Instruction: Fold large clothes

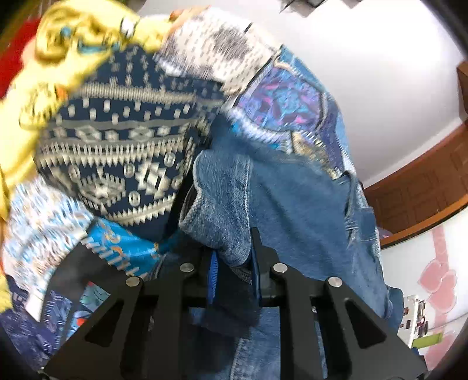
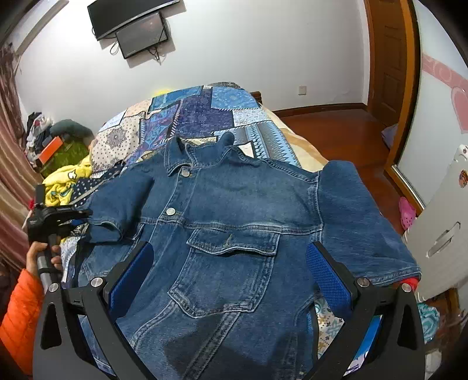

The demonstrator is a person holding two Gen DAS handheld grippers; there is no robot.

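A blue denim jacket [image 2: 234, 210] lies front up on a patchwork bedspread [image 2: 204, 114], collar away from me. My right gripper [image 2: 231, 271] hovers open above its chest pocket, blue pads wide apart, holding nothing. My left gripper [image 1: 234, 263] is shut on the cuff of the jacket's sleeve [image 1: 222, 210]. It also shows at the left of the right wrist view [image 2: 84, 216], gripping the sleeve [image 2: 117, 204] that lies folded across the jacket. The other sleeve [image 2: 359, 216] lies spread to the right.
A yellow garment [image 2: 64, 181] and a dark patterned cloth [image 1: 117, 146] lie on the bed left of the jacket. A white drawer unit [image 2: 444, 228] stands to the right. A wooden door [image 2: 389, 61] and two wall screens [image 2: 131, 26] are behind.
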